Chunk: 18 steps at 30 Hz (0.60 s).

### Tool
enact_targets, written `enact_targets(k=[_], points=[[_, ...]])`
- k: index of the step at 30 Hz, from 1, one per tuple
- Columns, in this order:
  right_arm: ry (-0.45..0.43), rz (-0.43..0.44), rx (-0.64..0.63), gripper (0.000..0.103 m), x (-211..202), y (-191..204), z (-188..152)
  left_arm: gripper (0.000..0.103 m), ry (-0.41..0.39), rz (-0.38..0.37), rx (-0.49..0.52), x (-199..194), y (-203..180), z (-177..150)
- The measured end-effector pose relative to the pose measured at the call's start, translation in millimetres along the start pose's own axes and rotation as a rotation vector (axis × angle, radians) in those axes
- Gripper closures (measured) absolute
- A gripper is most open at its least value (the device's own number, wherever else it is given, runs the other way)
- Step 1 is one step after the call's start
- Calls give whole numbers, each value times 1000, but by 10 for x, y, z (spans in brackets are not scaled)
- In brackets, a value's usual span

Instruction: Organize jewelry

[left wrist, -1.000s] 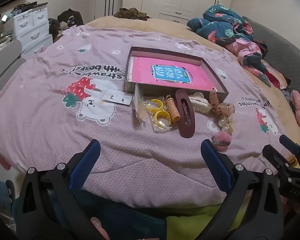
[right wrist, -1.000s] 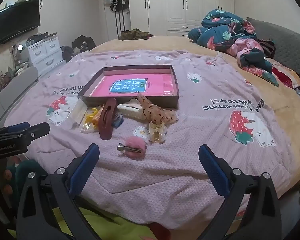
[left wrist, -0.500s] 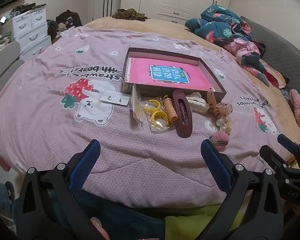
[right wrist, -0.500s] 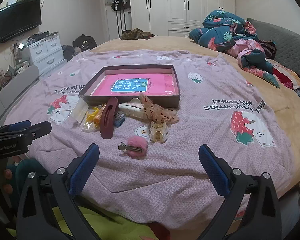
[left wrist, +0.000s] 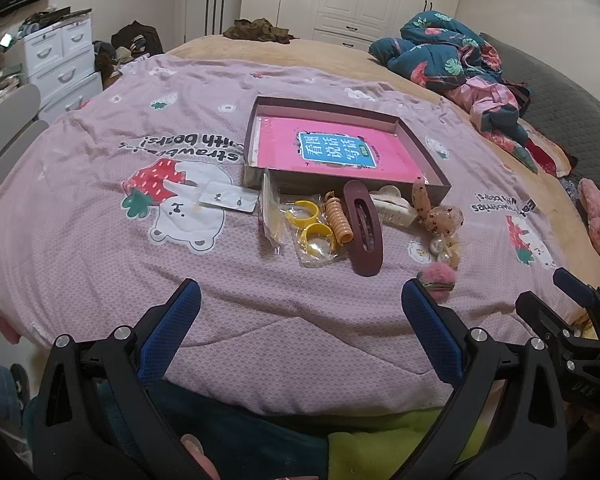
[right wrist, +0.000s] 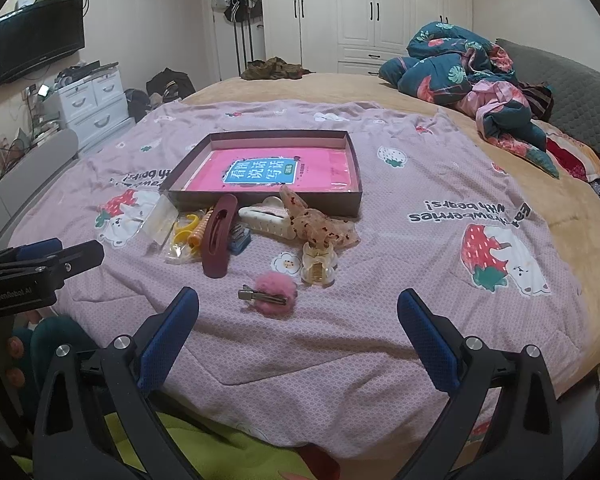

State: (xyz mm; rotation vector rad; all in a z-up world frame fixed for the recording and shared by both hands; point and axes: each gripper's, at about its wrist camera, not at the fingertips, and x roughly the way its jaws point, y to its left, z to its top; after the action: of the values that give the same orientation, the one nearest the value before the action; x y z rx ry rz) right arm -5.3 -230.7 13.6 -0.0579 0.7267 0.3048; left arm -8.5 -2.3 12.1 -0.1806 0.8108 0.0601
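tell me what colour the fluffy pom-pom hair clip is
Pink, on a silver metal clip; the fluffy pom-pom hair clip shows best in the right wrist view.

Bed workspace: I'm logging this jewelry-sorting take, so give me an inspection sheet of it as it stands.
Surface: pink strawberry-print quilt spread over the bed, lightly wrinkled.
Job's things: shallow box holding only a pink booklet; in front of it on the quilt lie a maroon oval clip, cream claw clip, sheer speckled bow, clear claw clip, fluffy pink clip, yellow hoops in plastic, orange coil tie, earring card.
Clutter: bundled bedding on the far side of the bed.
Grippers: left gripper and right gripper both open, empty, at the near edge.
Cables: a tangle by the left wall.
Surroundings: wardrobe, wall TV, drawer unit.
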Motion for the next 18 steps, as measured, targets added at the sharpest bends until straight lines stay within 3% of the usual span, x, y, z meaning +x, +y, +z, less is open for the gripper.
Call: enact_targets(k=[18], points=[[-2,-3,1,4,2,33,32,9,0,1,5,19,-11,-5]])
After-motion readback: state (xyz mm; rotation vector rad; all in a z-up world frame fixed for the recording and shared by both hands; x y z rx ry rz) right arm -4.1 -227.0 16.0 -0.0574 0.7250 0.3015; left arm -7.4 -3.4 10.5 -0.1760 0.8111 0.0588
